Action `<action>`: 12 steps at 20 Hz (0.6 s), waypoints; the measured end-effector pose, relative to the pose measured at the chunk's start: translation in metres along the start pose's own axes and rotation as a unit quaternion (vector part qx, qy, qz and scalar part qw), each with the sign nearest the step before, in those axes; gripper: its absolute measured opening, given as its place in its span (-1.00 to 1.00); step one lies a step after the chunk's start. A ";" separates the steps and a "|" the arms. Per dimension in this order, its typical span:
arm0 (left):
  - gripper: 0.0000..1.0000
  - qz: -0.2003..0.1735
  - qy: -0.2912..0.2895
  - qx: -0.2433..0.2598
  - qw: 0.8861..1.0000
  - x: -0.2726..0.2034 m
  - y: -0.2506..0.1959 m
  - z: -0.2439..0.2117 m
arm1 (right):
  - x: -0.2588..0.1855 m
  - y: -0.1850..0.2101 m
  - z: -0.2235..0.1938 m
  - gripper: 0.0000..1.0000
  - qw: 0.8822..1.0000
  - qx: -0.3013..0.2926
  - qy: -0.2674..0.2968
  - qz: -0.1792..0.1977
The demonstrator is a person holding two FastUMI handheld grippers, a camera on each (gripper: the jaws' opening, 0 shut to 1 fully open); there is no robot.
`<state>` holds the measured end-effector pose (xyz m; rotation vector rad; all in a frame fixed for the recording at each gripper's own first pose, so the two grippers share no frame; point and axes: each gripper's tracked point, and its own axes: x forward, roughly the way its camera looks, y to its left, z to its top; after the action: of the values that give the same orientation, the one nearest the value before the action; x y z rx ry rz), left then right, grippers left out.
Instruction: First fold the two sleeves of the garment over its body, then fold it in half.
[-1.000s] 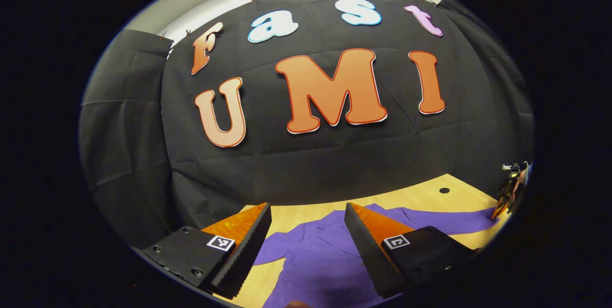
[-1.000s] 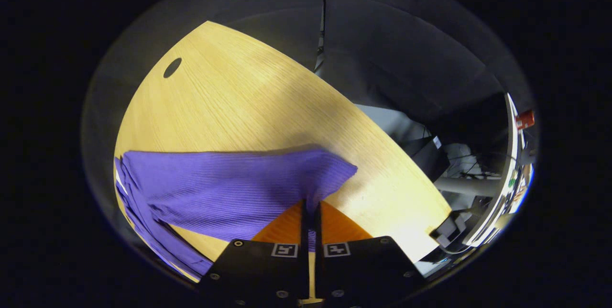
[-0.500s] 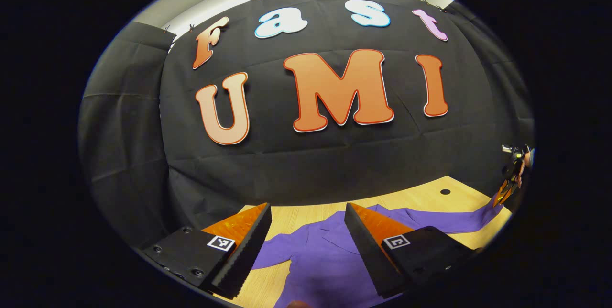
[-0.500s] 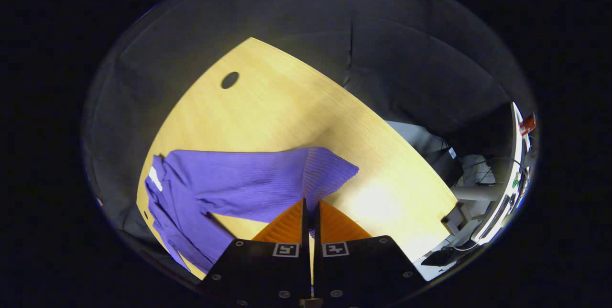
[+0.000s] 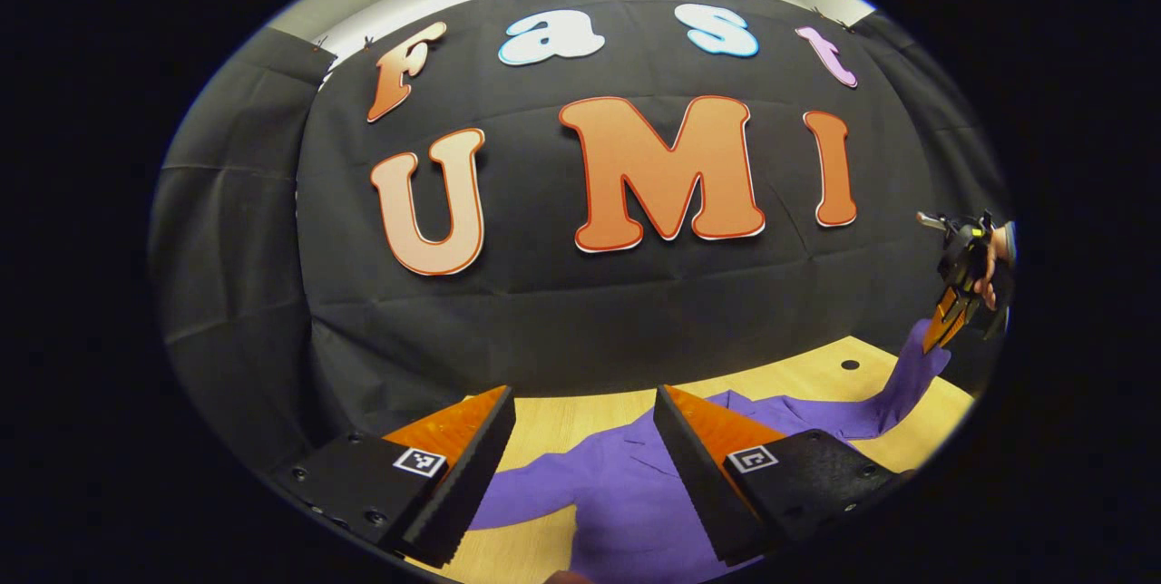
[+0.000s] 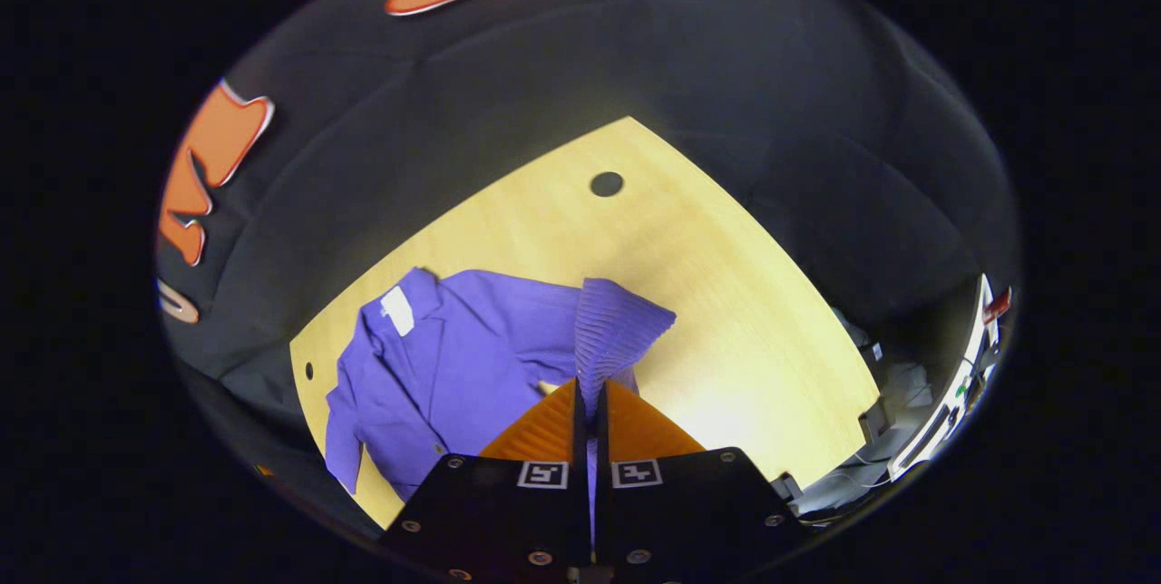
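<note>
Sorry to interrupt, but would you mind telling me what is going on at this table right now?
A person is folding a purple garment on a wooden table with a pair of handheld tongs in each hand. The right tongs are shut on the cuff of one sleeve and hold it lifted off the table, ready to carry it over the body. The left tongs hang open above the garment near its collar, holding nothing. Neither sleeve is folded over yet.
</note>
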<state>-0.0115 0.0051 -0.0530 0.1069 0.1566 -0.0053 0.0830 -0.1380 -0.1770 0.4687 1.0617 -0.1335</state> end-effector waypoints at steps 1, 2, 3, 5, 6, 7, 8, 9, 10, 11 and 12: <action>0.93 -0.003 0.002 -0.003 1.000 0.001 0.004 -0.002 | -0.006 0.015 0.003 -0.94 1.000 -0.012 -0.006 0.003; 0.93 -0.005 0.005 -0.004 1.000 0.003 0.007 -0.004 | -0.011 0.028 0.006 -0.94 1.000 -0.023 -0.013 0.006; 0.93 -0.007 0.009 -0.005 1.000 0.004 0.013 -0.008 | -0.017 0.041 0.006 -0.94 0.999 -0.033 -0.018 0.010; 0.93 -0.007 0.013 -0.009 1.000 0.005 0.023 -0.012 | -0.028 0.068 0.007 -0.94 0.998 -0.051 -0.026 0.020; 0.93 -0.006 0.016 -0.011 1.000 0.005 0.028 -0.016 | -0.032 0.081 0.006 -0.94 0.998 -0.058 -0.030 0.026; 0.93 -0.005 0.018 -0.014 1.000 0.006 0.034 -0.017 | -0.035 0.093 0.005 -0.94 0.997 -0.066 -0.033 0.032; 0.93 -0.002 0.021 -0.017 1.000 0.006 0.040 -0.021 | -0.037 0.104 0.004 -0.94 0.996 -0.072 -0.035 0.038; 0.93 0.001 0.024 -0.019 1.000 0.007 0.047 -0.024 | -0.041 0.116 0.000 -0.94 0.995 -0.079 -0.036 0.045; 0.93 0.005 0.025 -0.022 0.999 0.007 0.055 -0.025 | -0.044 0.128 -0.002 -0.94 0.994 -0.084 -0.038 0.050; 0.93 0.009 0.028 -0.024 0.999 0.008 0.062 -0.029 | -0.045 0.139 -0.006 -0.94 0.993 -0.093 -0.038 0.056; 0.93 0.014 0.031 -0.025 0.999 0.009 0.070 -0.032 | -0.046 0.151 -0.011 -0.94 0.992 -0.099 -0.038 0.062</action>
<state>-0.0063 0.0778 -0.0785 0.0599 0.2166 0.0293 0.1013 -0.0033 -0.0954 0.3460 0.9576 0.0627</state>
